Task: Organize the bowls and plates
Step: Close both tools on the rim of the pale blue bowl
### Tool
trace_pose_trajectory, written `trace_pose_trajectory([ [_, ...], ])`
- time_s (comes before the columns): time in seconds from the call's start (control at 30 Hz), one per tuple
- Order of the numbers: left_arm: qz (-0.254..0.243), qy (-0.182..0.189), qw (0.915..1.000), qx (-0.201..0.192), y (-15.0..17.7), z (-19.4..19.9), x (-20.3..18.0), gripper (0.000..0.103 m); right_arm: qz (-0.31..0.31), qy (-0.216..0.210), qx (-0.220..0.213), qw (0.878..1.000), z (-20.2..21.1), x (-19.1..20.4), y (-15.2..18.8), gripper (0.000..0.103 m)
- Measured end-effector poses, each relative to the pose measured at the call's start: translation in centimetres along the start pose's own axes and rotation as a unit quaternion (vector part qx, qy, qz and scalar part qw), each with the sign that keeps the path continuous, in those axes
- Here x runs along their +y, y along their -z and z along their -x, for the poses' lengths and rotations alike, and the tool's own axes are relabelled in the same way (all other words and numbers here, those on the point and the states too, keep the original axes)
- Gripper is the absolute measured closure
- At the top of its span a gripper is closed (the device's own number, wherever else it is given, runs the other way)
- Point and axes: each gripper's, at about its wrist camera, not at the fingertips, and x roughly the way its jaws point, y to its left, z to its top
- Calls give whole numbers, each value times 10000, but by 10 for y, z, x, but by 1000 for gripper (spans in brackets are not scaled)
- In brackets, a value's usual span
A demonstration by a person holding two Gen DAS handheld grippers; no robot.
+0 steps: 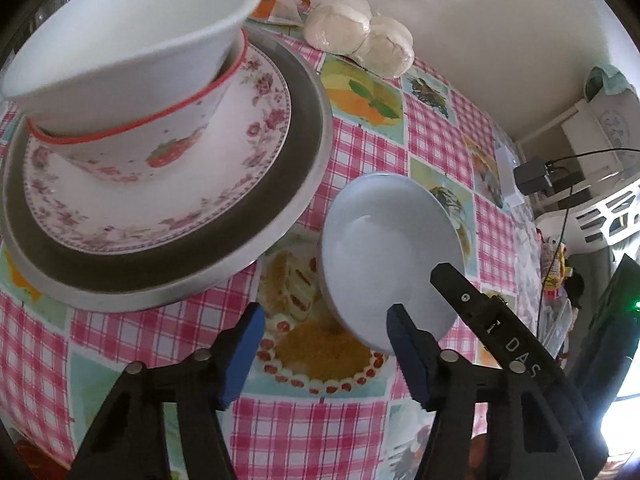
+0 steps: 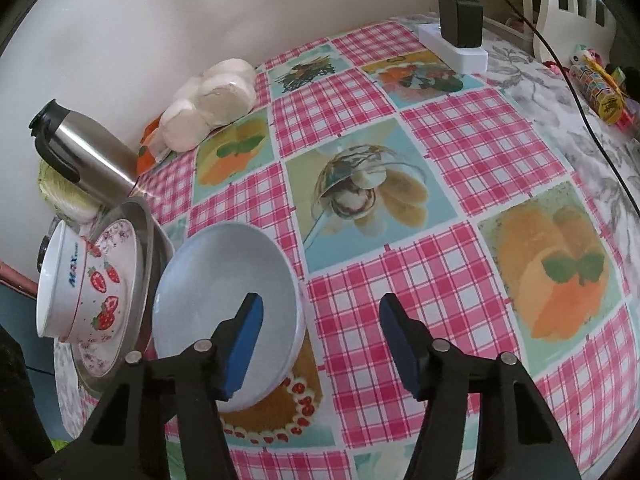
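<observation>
- My left gripper (image 1: pixel 324 344) is spread wide with nothing between its blue pads (image 1: pixel 244 348), hanging over the checked tablecloth (image 1: pixel 432 136).
- My right gripper (image 2: pixel 320 344) is likewise released; one blue pad (image 2: pixel 244 344) shows in front of the pale blue bowl (image 2: pixel 224 276), but whether it touches the bowl I cannot tell.
- In the left view a black finger of that other tool crosses the pale blue bowl's (image 1: pixel 380 248) rim, and it carries white letters reading "DAS".
- The pale blue bowl sits alone on the cloth, over a printed cake picture, just beside the stack.
- The stack: a white bowl (image 1: pixel 132 28) nested in a strawberry bowl (image 1: pixel 160 148) with a red rim, on a floral plate (image 1: pixel 224 184), on a grey plate (image 1: pixel 296 148).
- From the right view the white bowl (image 2: pixel 60 276) bears blue writing that begins "MAX"; the rest is too small to read.
- Behind the stack stands a steel flask (image 2: pixel 84 156), with wrapped white buns (image 2: pixel 216 100) by the wall.
- A black charger (image 2: pixel 460 20) is plugged into a white power strip (image 2: pixel 452 50) at the far edge.
</observation>
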Motion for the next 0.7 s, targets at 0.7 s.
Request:
trace_pose_trajectory([
  [0.7, -82, -260, 9996, 75, -10, -34, -10, 67, 58, -298, 170, 9994, -28, 5, -11, 77],
])
